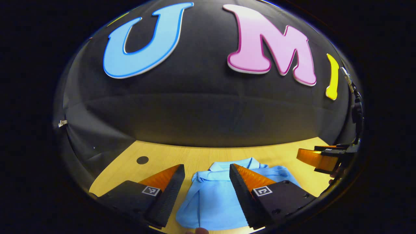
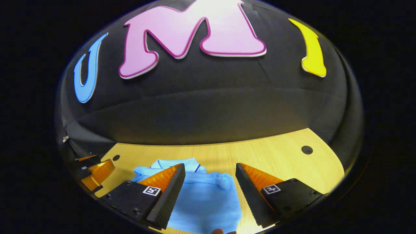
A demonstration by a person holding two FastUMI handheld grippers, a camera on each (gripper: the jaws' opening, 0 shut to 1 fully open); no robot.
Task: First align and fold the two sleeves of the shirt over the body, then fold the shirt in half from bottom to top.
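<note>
Pale wooden surface (image 1: 201, 156) under black cloth walls, and the light blue shirt (image 1: 211, 198) lies flat near its front edge, collar (image 1: 235, 164) pointing toward the back wall. From both views the sleeves look already drawn in over the body, so the bundle reads as a narrow rectangle — my judgement is the bottom-to-top fold is what's left.

Left hand-held gripper (image 1: 206, 191) hangs above the shirt, jaws spread wide, gripping nothing. Right hand-held gripper (image 2: 209, 195) is the same story: parted, empty, poised over the shirt's right portion with bare wood under its right finger. Each one also turns up at the edge of the other's view, off to the side.

Risks from here? Pinching only the top layer at the hem would let the tucked sleeves slide out as the cloth lifts. If the two grippers grab at uneven heights or travel at different speeds, the fold lands skewed. And the fabric looks soft and slippery, so a shallow bite could drop it mid-carry.
</note>
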